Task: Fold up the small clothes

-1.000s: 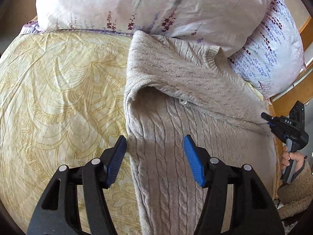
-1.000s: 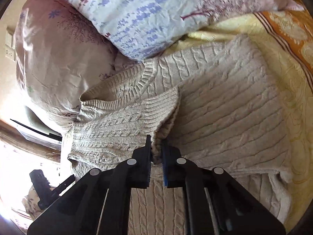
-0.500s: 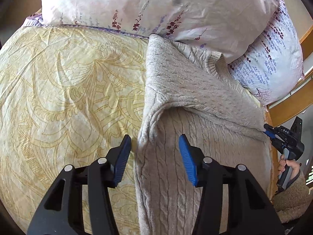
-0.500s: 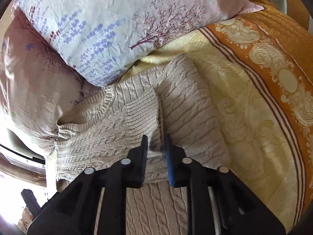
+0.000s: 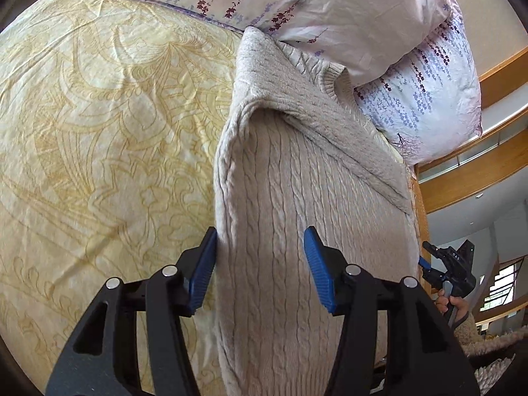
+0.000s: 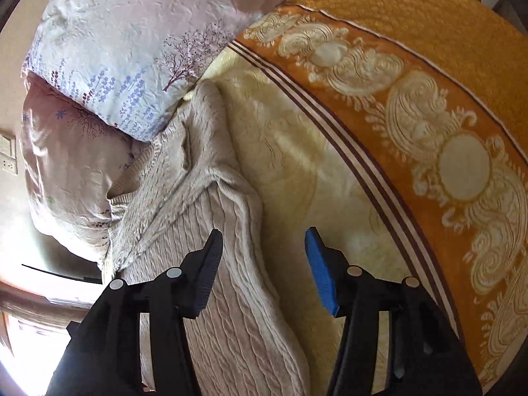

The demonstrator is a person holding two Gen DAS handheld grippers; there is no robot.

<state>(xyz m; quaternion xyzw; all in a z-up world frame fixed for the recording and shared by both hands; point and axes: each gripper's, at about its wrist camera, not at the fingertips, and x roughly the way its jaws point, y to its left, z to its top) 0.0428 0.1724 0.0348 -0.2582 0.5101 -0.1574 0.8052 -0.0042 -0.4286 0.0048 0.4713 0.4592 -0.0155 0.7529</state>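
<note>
A beige cable-knit wool sweater (image 5: pixel 297 198) lay lengthwise on the pale yellow patterned bedspread (image 5: pixel 99 115), its ribbed collar tucked against the floral pillows (image 5: pixel 330 10), with one sleeve folded across the chest. The left gripper (image 5: pixel 260 264) hovered over the body panel, fingers apart and empty. The right gripper (image 6: pixel 264 264) stood likewise spread, holding nothing, just beside the sweater's edge. The knit looked thick, soft and floppy, probably fairly heavy for its size; it would sag and stretch, so pinching a doubled edge or the hem seemed safest.
</note>
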